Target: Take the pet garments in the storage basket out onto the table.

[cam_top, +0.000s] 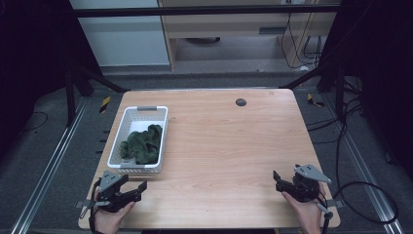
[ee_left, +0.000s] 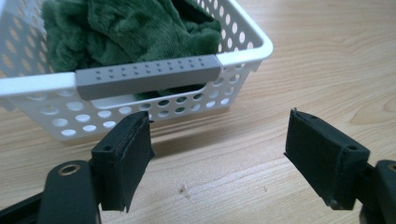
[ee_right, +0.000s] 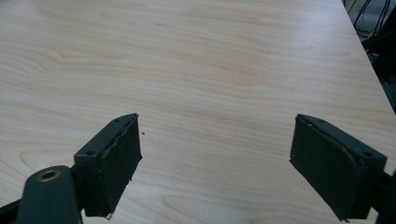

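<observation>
Two empty tools near basket

no readable text, no labels, no brands, no numbers

Surface evenly lit from overhead; surroundings dim. Soft shadows, mild glare; near jaws slightly soft.
</observation>
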Motion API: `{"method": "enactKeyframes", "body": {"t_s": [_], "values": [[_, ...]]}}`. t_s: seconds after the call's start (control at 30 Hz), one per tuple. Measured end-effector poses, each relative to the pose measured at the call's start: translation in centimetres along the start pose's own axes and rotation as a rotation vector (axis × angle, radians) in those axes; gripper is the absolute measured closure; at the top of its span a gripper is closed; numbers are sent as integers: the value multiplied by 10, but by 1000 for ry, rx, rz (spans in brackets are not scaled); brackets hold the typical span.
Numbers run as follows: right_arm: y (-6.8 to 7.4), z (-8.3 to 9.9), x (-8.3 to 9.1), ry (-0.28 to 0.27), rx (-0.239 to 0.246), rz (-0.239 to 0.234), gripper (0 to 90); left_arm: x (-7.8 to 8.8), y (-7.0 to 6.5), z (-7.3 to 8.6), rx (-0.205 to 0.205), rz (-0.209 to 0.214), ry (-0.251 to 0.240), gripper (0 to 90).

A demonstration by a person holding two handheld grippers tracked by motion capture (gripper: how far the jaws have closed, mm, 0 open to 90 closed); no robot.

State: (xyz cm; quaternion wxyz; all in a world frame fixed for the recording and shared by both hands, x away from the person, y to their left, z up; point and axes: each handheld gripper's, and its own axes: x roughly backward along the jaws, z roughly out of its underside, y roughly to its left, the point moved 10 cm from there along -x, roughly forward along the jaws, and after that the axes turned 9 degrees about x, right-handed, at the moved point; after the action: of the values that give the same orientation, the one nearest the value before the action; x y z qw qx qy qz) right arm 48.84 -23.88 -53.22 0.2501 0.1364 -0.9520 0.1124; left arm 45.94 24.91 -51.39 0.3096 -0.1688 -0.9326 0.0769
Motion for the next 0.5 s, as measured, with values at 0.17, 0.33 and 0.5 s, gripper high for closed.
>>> {"method": "enactKeyframes", "body": {"t_s": [0.17,0.33,0.5], "values": [[-2,1,1,-1,-4,-5,153,7,3,-7,15,-8,-16,213],[1,-1,2,-3,4,-16,149,13,4,-14,21,-6,-36,205],[5,-2,1,-4,14,-30,150,17,7,-26,22,-7,-50,198]]}}
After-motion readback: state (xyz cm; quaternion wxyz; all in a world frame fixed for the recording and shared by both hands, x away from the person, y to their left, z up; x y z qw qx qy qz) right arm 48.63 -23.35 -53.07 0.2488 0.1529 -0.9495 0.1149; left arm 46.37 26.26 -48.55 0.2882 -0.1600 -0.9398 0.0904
